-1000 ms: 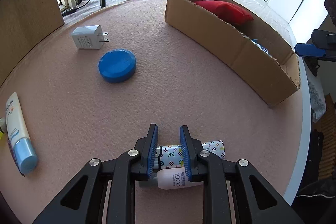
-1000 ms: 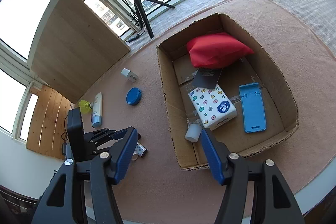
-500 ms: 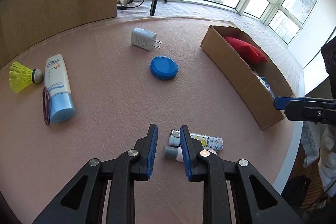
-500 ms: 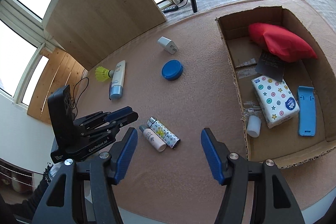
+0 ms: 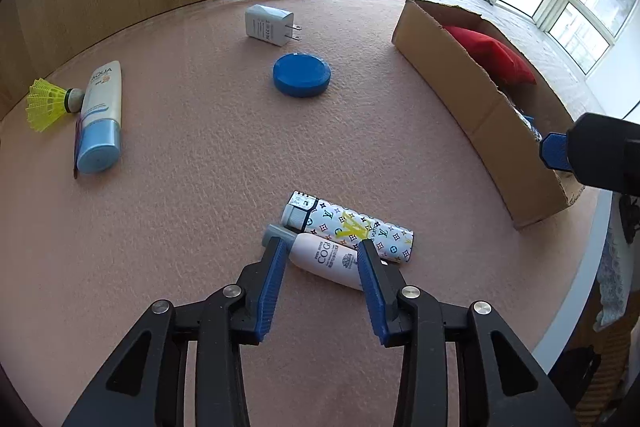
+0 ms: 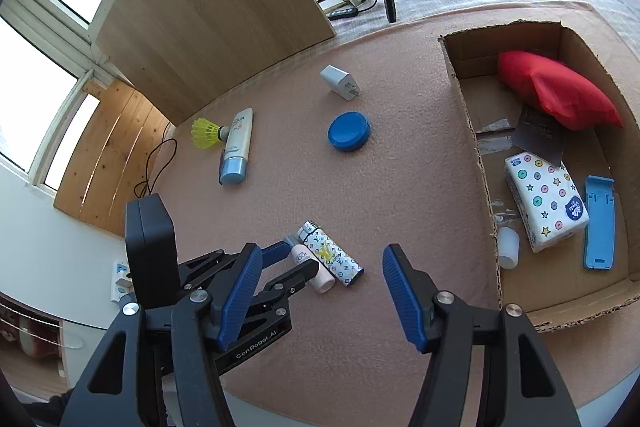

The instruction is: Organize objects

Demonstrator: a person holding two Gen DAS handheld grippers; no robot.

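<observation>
A white COGI bottle (image 5: 324, 259) lies on the pink mat beside a patterned lighter (image 5: 352, 229). My left gripper (image 5: 322, 261) hovers over the bottle with its jaws opening; the bottle lies between the blue pads, which do not press it. In the right wrist view the left gripper (image 6: 298, 259) straddles the same bottle (image 6: 310, 265), with the lighter (image 6: 332, 255) next to it. My right gripper (image 6: 321, 249) stands open and empty above the mat, left of the cardboard box (image 6: 472, 147). One of its blue fingers (image 5: 554, 151) shows at the right edge.
Farther out on the mat lie a blue round lid (image 5: 302, 75), a white charger (image 5: 269, 25), a sunscreen tube (image 5: 100, 115) and a yellow shuttlecock (image 5: 46, 103). The box holds a red pouch (image 6: 556, 95), a tissue pack (image 6: 544, 199), a blue stand (image 6: 598, 223) and a small white bottle (image 6: 508, 247).
The left gripper's jaws have widened, and it has drawn back and rolled over the bottle and lighter. The right gripper has swung from over the box to over the mat.
</observation>
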